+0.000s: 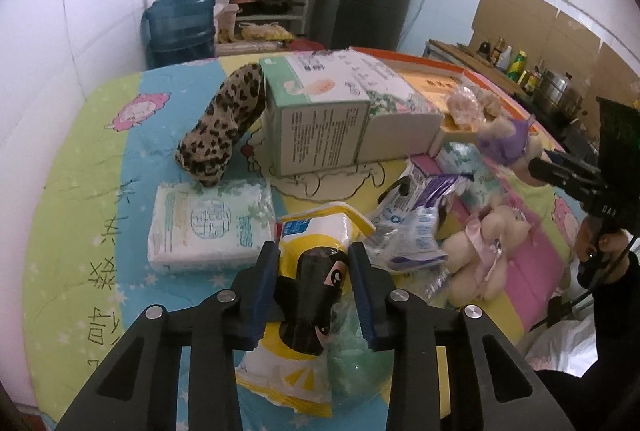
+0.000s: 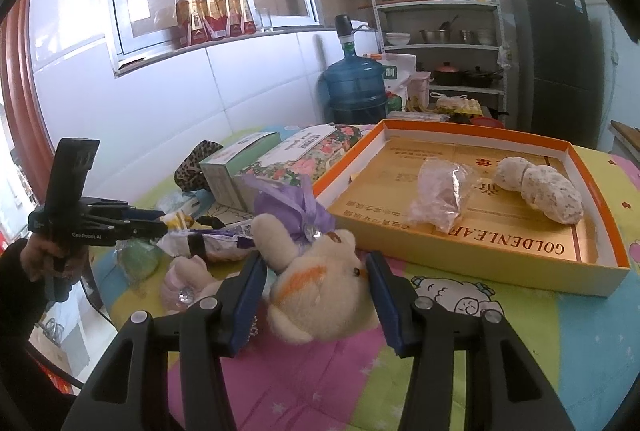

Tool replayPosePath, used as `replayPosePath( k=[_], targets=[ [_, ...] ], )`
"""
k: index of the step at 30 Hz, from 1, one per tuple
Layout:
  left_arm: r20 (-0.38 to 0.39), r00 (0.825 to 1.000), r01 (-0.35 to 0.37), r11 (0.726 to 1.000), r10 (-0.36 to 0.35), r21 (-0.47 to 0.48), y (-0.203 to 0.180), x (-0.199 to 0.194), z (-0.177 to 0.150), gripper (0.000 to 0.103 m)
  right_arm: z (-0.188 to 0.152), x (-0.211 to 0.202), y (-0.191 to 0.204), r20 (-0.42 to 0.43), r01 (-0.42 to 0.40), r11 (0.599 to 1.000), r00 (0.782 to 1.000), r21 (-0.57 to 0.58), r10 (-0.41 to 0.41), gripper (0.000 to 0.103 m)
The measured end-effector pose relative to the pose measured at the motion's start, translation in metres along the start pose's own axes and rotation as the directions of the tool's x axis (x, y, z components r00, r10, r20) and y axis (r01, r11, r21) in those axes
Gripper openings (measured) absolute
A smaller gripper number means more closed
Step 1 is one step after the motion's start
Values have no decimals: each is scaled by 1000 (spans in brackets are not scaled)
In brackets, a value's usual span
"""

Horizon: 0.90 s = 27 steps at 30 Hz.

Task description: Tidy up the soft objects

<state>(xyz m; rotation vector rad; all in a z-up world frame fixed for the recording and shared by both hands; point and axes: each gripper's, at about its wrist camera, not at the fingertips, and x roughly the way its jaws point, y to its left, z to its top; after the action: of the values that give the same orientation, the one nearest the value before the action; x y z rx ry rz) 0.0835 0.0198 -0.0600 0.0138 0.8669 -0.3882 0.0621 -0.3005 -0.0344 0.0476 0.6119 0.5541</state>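
My left gripper (image 1: 313, 249) is shut on a yellow tissue pack (image 1: 320, 227) with a black cartoon print, both pads against its sides above the patterned cloth. A green soft lump (image 1: 356, 363) lies under the pack. In the right wrist view my right gripper (image 2: 315, 259) is shut on the head of a cream plush bear (image 2: 320, 295) with a purple bow, close to the cardboard tray (image 2: 480, 245). That tray has an orange rim and holds a bagged item (image 2: 440, 191) and a speckled soft roll (image 2: 540, 187). The left gripper (image 2: 160, 227) shows at the far left there.
A white tissue pack (image 1: 208, 227), a leopard-print cloth (image 1: 224, 127) and two tissue boxes (image 1: 316, 115) lie beyond the left gripper. Purple-white packs (image 1: 412, 227) and a pink-bowed plush (image 1: 484, 251) sit to the right. A water jug (image 2: 354, 87), shelves and a fridge stand behind the table.
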Motion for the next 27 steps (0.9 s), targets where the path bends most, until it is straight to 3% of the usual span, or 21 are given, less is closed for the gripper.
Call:
replayPosePath(
  k=[16, 27],
  targets=[
    [150, 989, 4, 1000, 1, -29, 0, -35, 21, 32, 0, -9, -4, 33, 6, 1000, 999, 14, -7, 47],
    [255, 967, 24, 1000, -27, 14, -20, -60, 39, 32, 5, -25, -5, 92, 19, 1000, 996, 12, -20, 44]
  ],
)
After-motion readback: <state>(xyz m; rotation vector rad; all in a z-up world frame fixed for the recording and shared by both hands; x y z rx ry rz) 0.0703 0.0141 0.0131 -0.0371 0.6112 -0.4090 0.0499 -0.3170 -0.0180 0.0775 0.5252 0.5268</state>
